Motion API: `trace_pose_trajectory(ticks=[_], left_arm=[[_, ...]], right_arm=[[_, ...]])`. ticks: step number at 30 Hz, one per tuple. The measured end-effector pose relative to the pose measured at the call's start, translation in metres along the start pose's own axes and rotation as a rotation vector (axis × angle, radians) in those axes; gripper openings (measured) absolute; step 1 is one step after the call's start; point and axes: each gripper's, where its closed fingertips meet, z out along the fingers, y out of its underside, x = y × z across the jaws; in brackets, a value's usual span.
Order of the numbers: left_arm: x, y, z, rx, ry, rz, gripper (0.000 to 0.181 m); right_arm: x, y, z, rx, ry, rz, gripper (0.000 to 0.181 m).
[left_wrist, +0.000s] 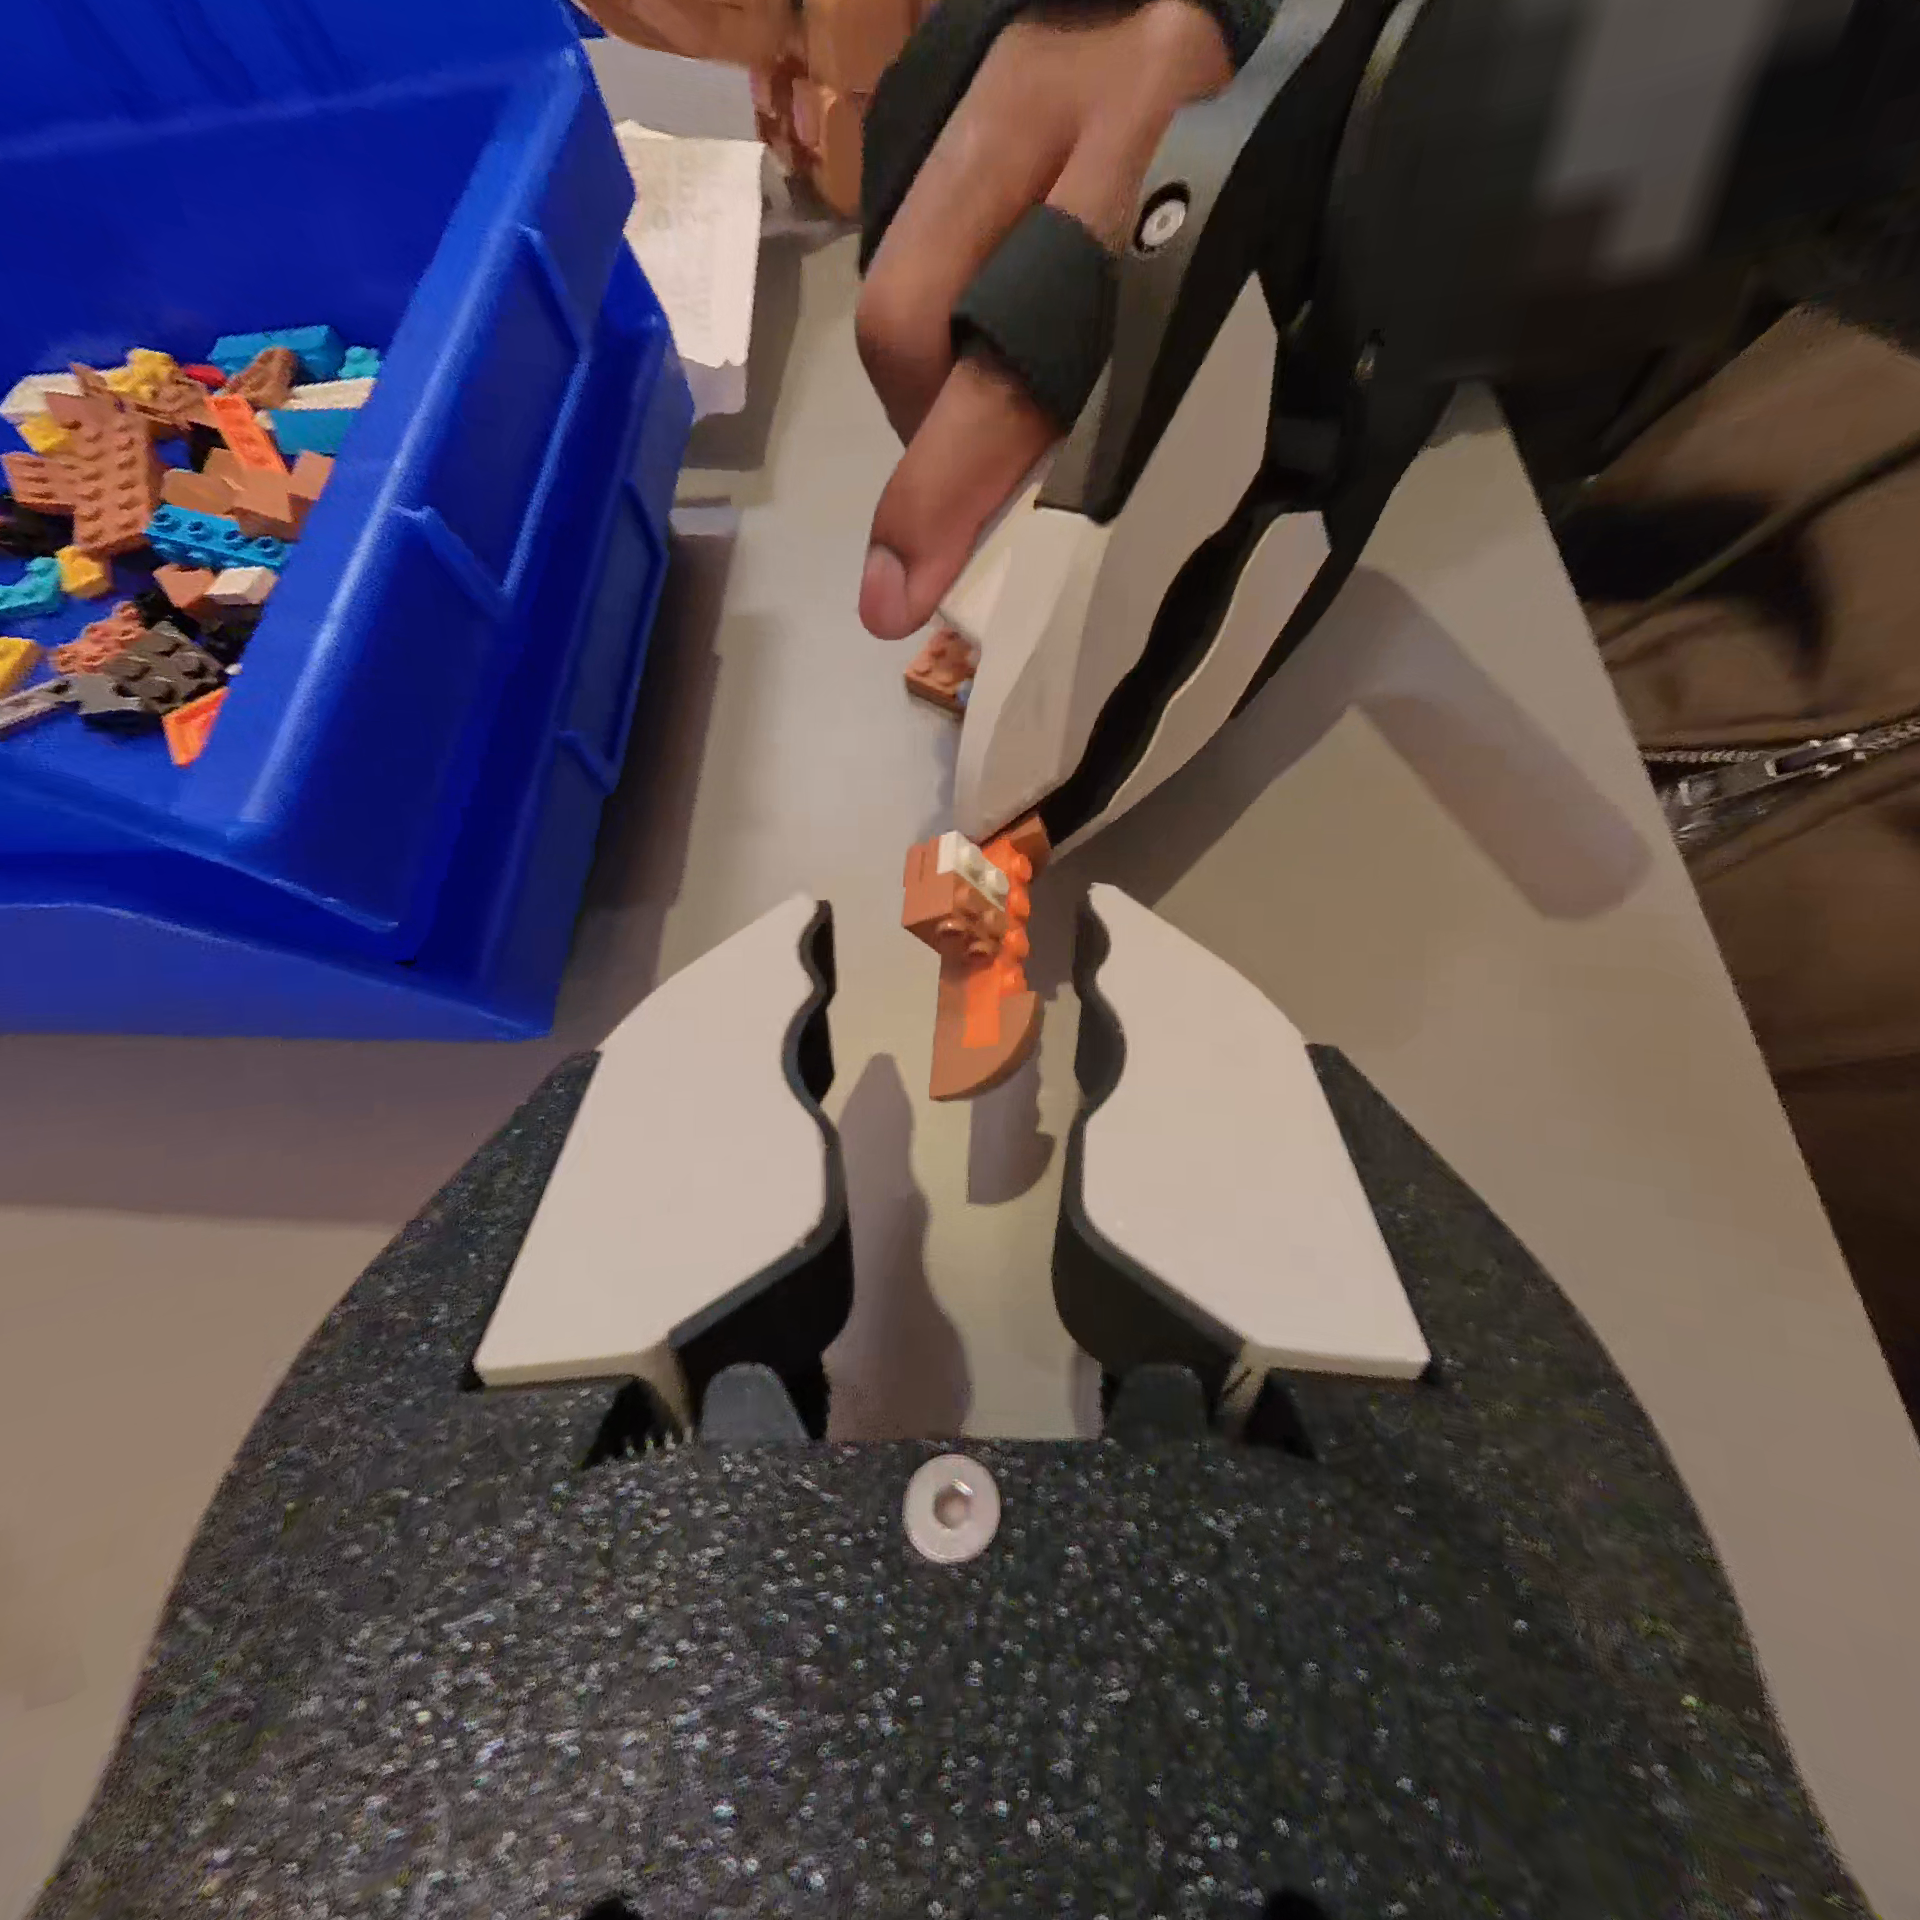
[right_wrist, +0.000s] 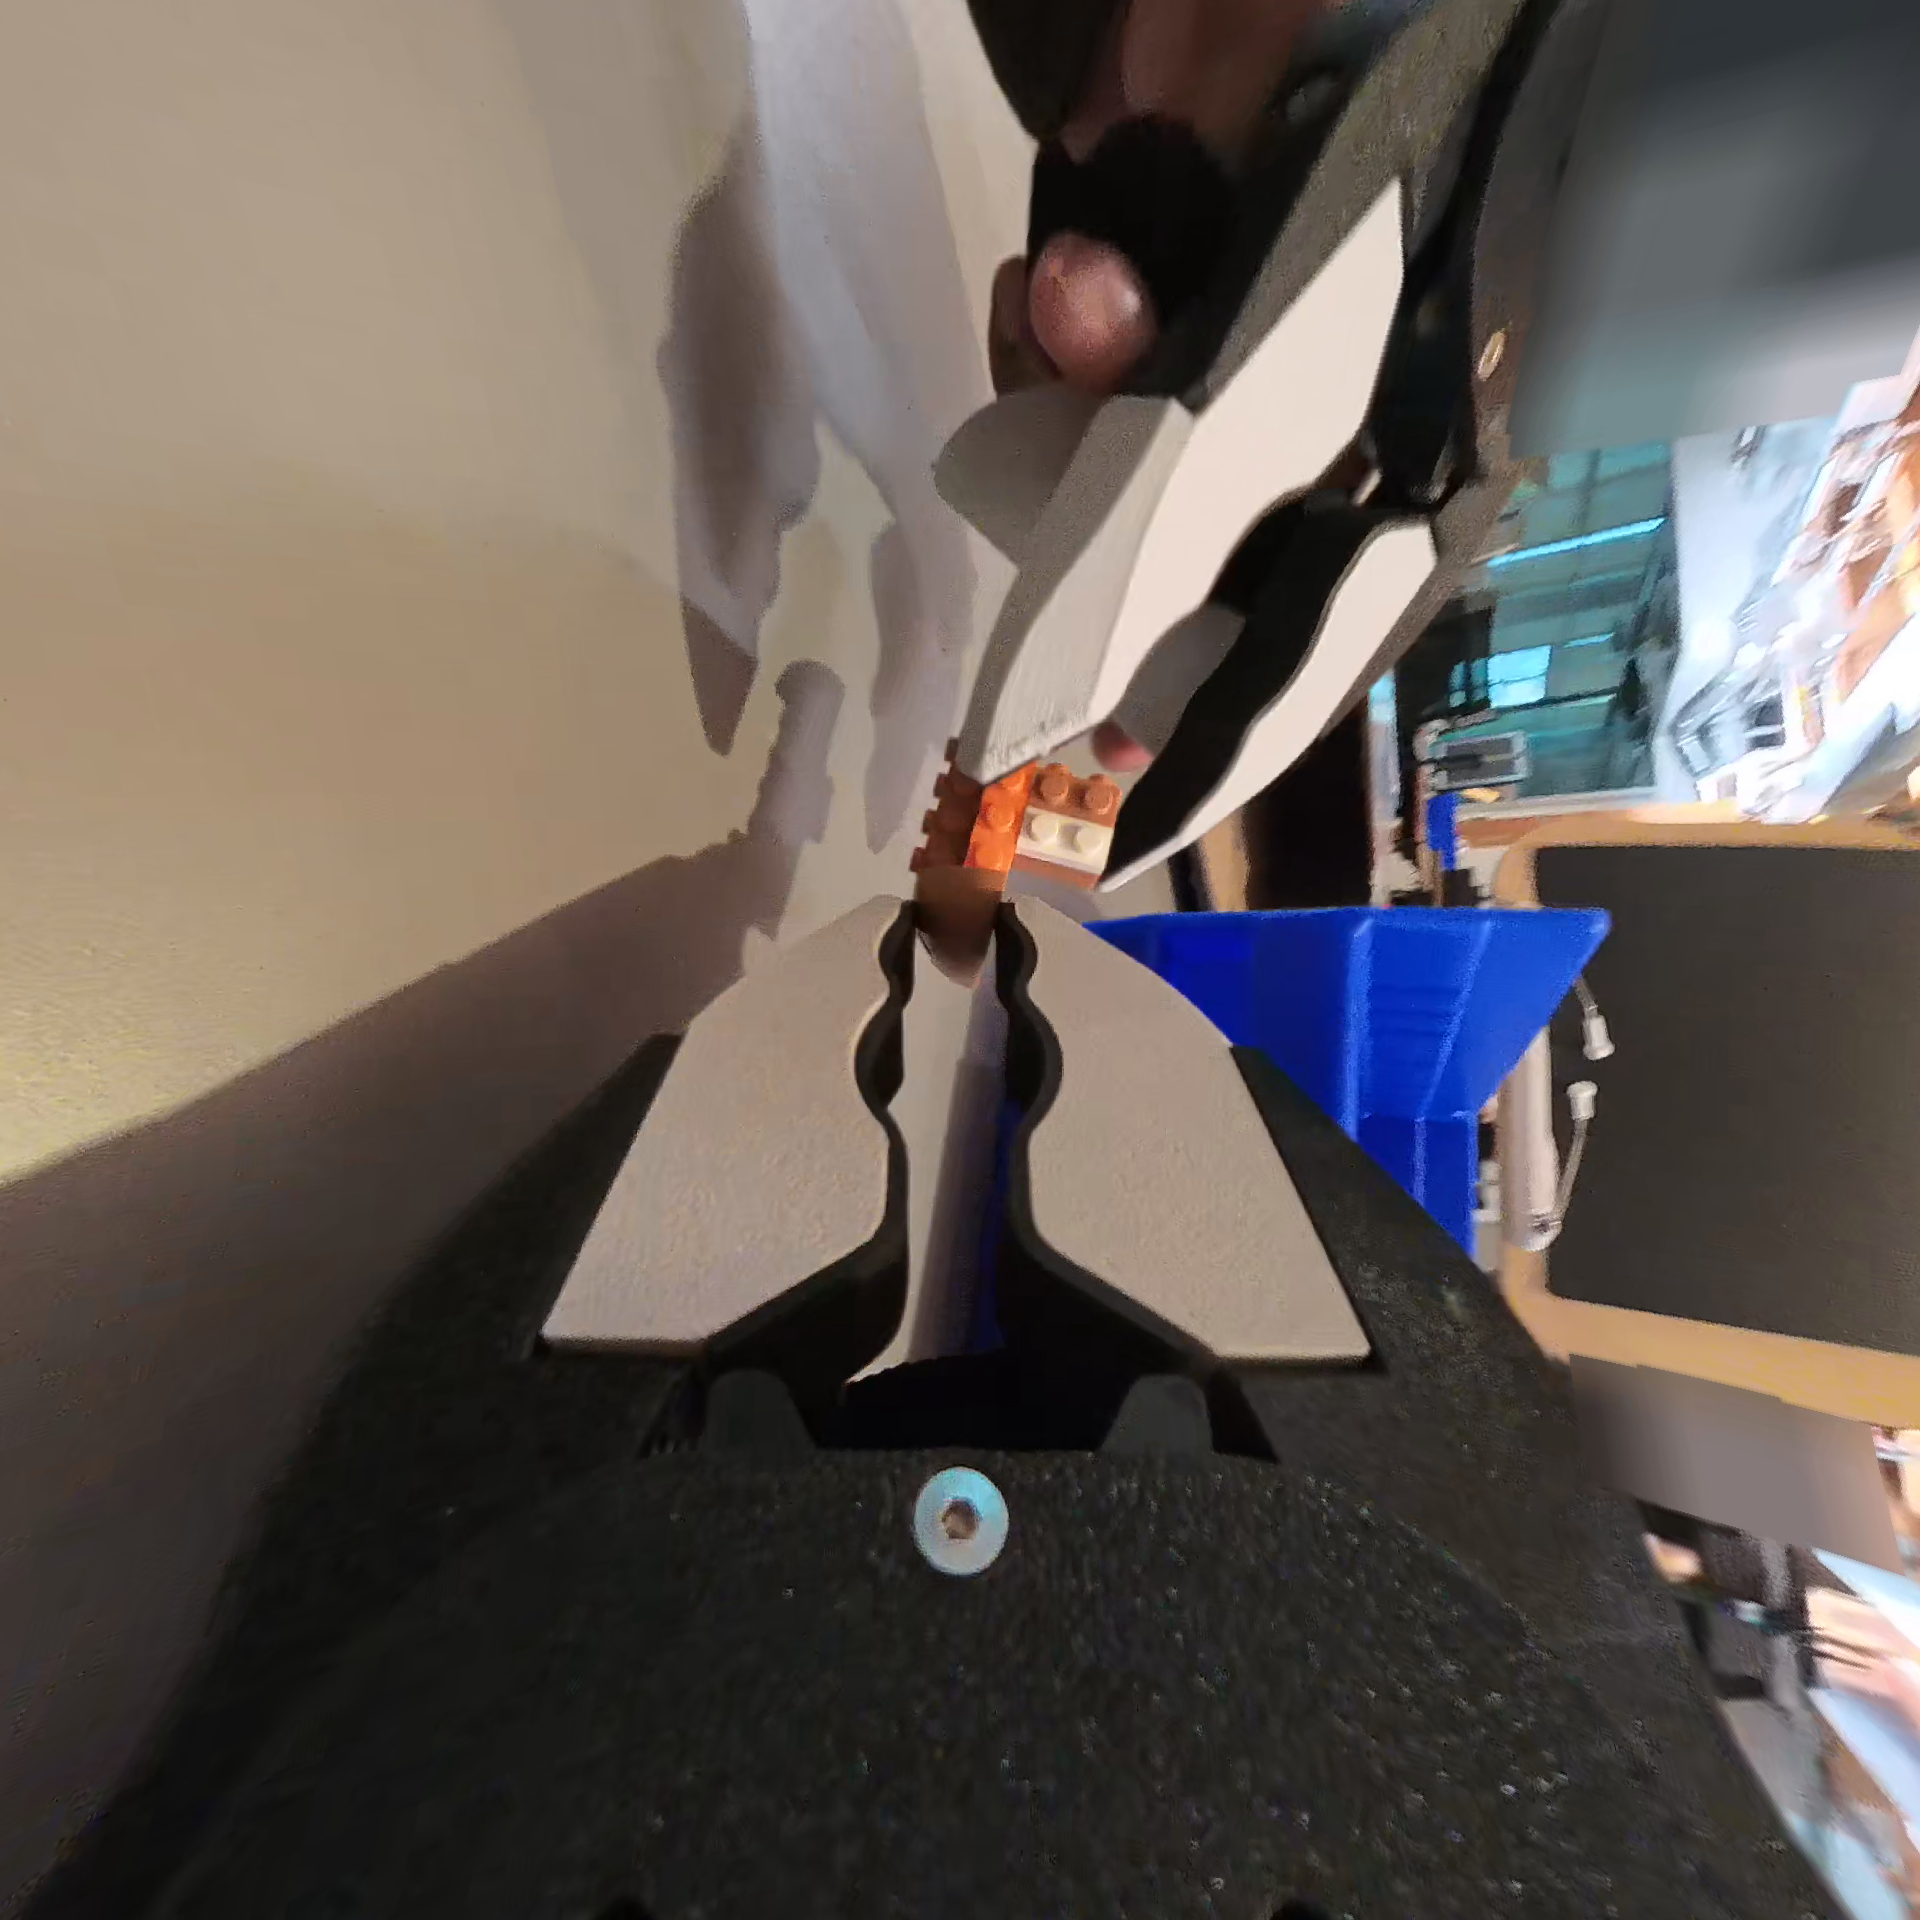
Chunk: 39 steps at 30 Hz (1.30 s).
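- Your left gripper (left_wrist: 961, 916) is spread wide and grips nothing; its 2 grey fingers stand either side of the small brick assembly (left_wrist: 977, 966) without clearly touching it.
- Your right gripper (right_wrist: 954, 920) is closed down on that assembly, pinching its brown end between the fingertips. In the left wrist view it reaches in from the upper right and holds the piece above the table (left_wrist: 312, 1195).
- The assembly is brown and orange with 1 small white plate on it. It has a curved brown end that hangs down into the gap of your left gripper, and its shadow falls on the table beneath.
- Your hand (left_wrist: 966, 312) on the right gripper wears a black fingerless glove, with 1 finger stretched along the grey finger shell.
- A blue bin (left_wrist: 436, 540) sits on the table to the left of both grippers, and loose bricks (left_wrist: 156, 520) in brown, orange, teal, yellow, black and white lie in it.
- 1 small brown brick (left_wrist: 940, 670) lies on the table beyond the assembly, just beside the right gripper.
- A sheet of paper (left_wrist: 696, 239) lies behind the bin.
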Motion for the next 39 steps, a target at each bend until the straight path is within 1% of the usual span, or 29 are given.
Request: trace_pose_trajectory(ticks=[2,4,6,8,10,12,15,17,19,21,23,25,27,29,31,36,39], left_arm=[[0.005,0.002,0.003,-0.010,0.026,0.015,0.026],[0.008,0.000,0.005,-0.003,0.033,0.047,0.022],[0.002,-0.005,0.002,0.013,-0.012,0.072,0.020],[-0.005,-0.012,-0.003,0.043,-0.072,0.102,0.018],[-0.012,-0.020,-0.008,0.068,-0.156,0.170,0.016],[-0.017,-0.030,-0.012,0.095,-0.244,0.254,0.016],[-0.023,-0.049,-0.019,0.159,-0.381,0.368,0.016],[-0.030,-0.055,-0.024,0.150,-0.509,0.472,0.016],[-0.035,-0.058,-0.029,0.116,-0.636,0.620,0.016],[-0.034,-0.060,-0.029,0.084,-0.717,0.751,0.016],[-0.031,-0.064,-0.028,0.075,-0.767,0.838,0.016],[-0.026,-0.070,-0.027,0.096,-0.785,0.891,0.016],[-0.019,-0.075,-0.026,0.118,-0.789,0.933,0.016],[-0.016,-0.076,-0.025,0.117,-0.791,0.959,0.016],[-0.014,-0.076,-0.025,0.120,-0.792,0.974,0.016],[-0.007,-0.076,-0.026,0.140,-0.734,0.955,0.015],[-0.004,-0.077,-0.027,0.176,-0.675,0.874,0.016]], right_arm=[[0.002,-0.004,-0.001,0.012,0.033,-0.056,0.015],[0.003,-0.006,-0.003,0.013,0.055,-0.103,0.015],[0.009,-0.003,-0.003,0.004,0.088,-0.083,0.015],[0.021,0.003,-0.003,-0.005,0.117,0.033,0.016],[0.035,0.009,-0.006,0.003,0.142,0.186,0.023],[0.047,0.012,-0.011,0.037,0.167,0.322,0.030],[0.060,0.013,-0.016,0.090,0.185,0.482,0.034],[0.063,0.012,-0.018,0.132,0.165,0.586,0.034],[0.067,0.009,-0.020,0.195,0.120,0.727,0.034],[0.072,0.007,-0.025,0.275,0.070,0.871,0.035],[0.076,0.004,-0.029,0.348,0.026,0.978,0.036],[0.076,0.003,-0.031,0.384,-0.014,1.038,0.036],[0.076,0.000,-0.032,0.405,-0.036,1.056,0.033],[0.075,-0.003,-0.033,0.422,-0.046,1.041,0.022],[0.075,-0.004,-0.034,0.419,-0.032,1.006,0.022],[0.072,-0.008,-0.036,0.418,-0.034,0.937,0.021],[0.072,-0.010,-0.038,0.413,-0.020,0.881,0.021]])
